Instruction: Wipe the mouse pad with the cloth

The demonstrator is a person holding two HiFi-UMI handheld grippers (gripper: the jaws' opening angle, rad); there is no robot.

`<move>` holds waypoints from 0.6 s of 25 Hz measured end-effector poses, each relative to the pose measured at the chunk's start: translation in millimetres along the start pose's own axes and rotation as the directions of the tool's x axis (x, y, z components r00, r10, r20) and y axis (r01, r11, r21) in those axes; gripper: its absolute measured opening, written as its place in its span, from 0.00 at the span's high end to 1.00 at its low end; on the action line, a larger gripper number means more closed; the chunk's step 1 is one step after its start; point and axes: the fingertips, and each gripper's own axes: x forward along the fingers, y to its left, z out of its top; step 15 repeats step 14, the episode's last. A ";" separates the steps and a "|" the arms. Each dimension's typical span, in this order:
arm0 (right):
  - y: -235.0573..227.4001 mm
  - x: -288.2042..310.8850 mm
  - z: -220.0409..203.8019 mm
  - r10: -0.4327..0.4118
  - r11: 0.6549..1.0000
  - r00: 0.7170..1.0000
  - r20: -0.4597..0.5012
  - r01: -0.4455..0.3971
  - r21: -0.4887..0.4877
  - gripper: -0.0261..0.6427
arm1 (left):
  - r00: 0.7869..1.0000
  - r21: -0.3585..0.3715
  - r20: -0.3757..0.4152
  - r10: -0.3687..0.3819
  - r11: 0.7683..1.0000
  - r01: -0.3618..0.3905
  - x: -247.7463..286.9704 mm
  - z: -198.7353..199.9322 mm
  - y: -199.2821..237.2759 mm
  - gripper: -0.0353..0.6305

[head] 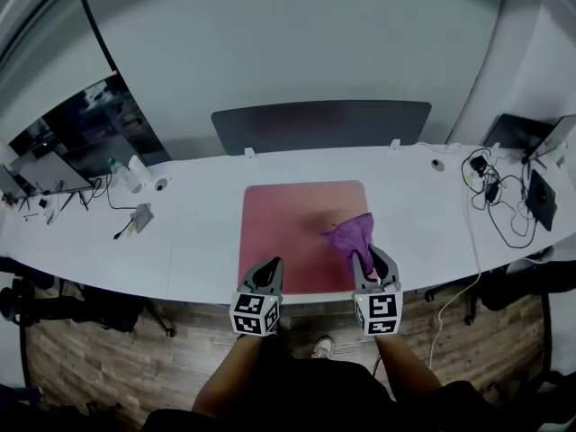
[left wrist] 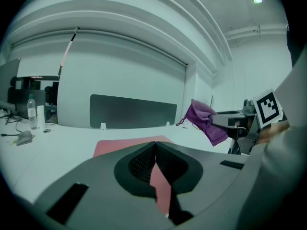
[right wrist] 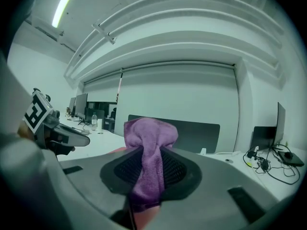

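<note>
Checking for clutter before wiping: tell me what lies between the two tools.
In the head view, only bare mouse pad lies between the left tool and the right tool, which grips the cloth.

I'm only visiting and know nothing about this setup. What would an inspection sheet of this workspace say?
Surface: long white desk.
Job's things: reddish rectangular mouse pad flat at the front edge; purple cloth over its right part.
Clutter: clear plastic bottle and small items far left.
Grippers: left gripper shut, empty; right gripper shut on the cloth.
Cables: black cable tangle at the right end.
Surroundings: dark divider panel behind; monitor left; wooden floor.
</note>
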 end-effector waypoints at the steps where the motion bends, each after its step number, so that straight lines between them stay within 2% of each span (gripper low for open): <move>1: 0.9 0.3 0.6 0.000 1.000 1.000 0.002 0.000 -0.003 0.80 | 1.000 0.000 0.001 0.000 1.000 0.000 -0.4 0.3 0.6 0.92; 15: 10.2 6.8 9.3 0.013 1.000 1.000 0.026 -0.012 -0.022 0.80 | 1.000 -0.019 0.009 0.024 1.000 -0.023 -8.9 -1.4 13.7 0.92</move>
